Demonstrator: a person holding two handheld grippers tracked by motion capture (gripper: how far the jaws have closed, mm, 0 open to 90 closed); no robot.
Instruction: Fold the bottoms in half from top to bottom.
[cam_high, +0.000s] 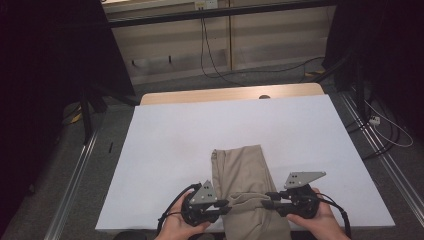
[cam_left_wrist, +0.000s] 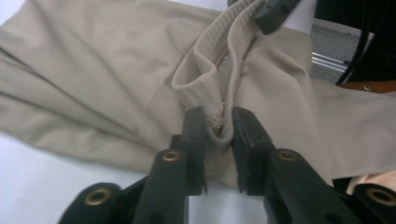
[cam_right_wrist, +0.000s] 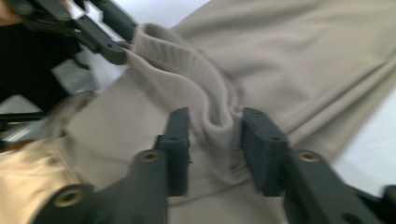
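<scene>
A beige knit garment (cam_high: 243, 175) lies folded lengthwise on the near middle of the white table (cam_high: 170, 140), its near end hanging over the table's front edge. Its ribbed hem (cam_left_wrist: 205, 79) bunches up between the two tools. The left gripper (cam_left_wrist: 218, 125) has its jaws pinched tight on that rib; the right gripper (cam_right_wrist: 215, 133) straddles a fold of the same rib, jaws pressing its sides. A person's hands (cam_high: 320, 220) hold both grippers at the table's near edge.

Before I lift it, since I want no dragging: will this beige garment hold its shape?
Probably not. The beige garment folds and creases, so it looks floppy and should sag between the left gripper and right gripper. Its ribbed band bunches in the jaws, so the grip seems unlikely to slip.
</scene>
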